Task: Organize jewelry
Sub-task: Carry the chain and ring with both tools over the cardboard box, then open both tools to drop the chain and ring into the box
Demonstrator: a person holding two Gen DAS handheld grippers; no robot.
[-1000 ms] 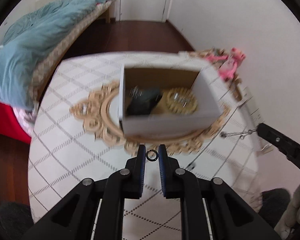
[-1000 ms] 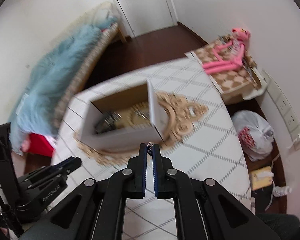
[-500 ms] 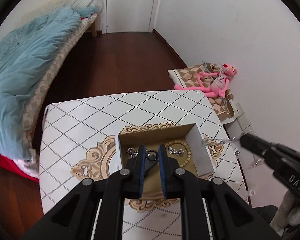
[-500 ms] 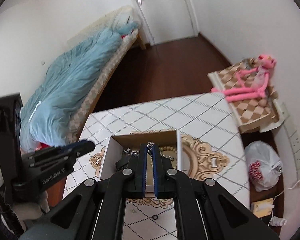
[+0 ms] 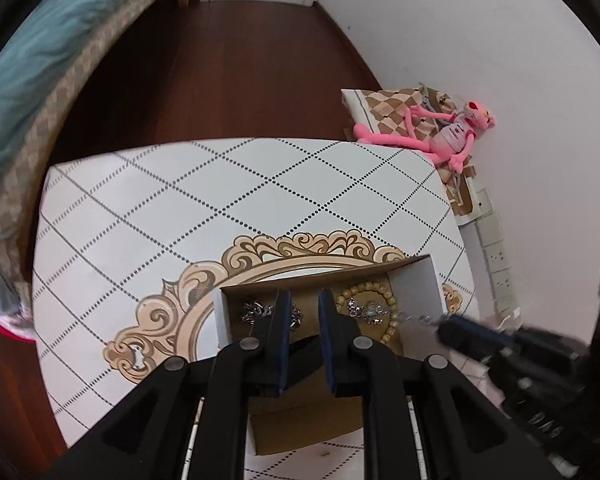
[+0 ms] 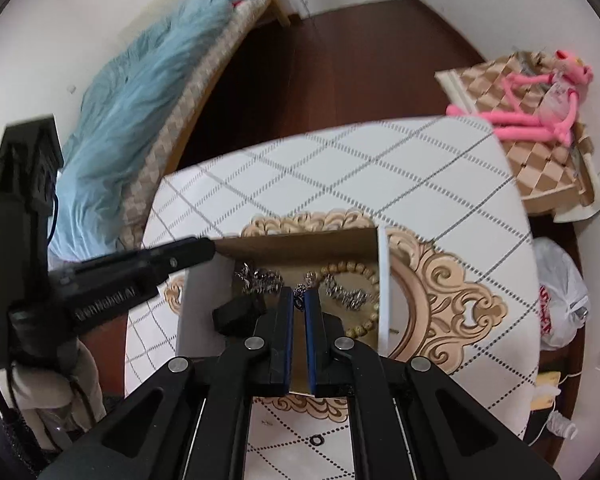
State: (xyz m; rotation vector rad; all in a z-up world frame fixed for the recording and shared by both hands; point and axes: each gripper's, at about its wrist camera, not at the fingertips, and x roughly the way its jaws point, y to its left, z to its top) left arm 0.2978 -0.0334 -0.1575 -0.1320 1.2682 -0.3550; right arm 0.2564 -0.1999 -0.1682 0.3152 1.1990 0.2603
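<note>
An open cardboard box (image 5: 418, 280) (image 6: 383, 276) sits on the patterned table. It holds a wooden bead bracelet (image 5: 384, 294) (image 6: 350, 270), silver chain pieces (image 6: 260, 278) and a black item (image 6: 238, 314). My left gripper (image 5: 303, 300) hovers over the box with its jaws slightly apart and nothing between them. My right gripper (image 6: 299, 298) is shut on a thin silver chain (image 6: 299, 293) over the box; the chain also shows in the left wrist view (image 5: 418, 318), trailing from the right gripper's tip.
A small dark ring (image 6: 318, 439) lies on the table (image 5: 220, 208) in front of the box. A bed with a blue blanket (image 6: 140, 92) is at left. A pink plush toy (image 5: 440, 132) lies on a checked board at right, and a plastic bag (image 6: 560, 296) lies on the floor.
The small ring that sat between my left fingers is gone from them. Both grippers have moved closer over the box.
</note>
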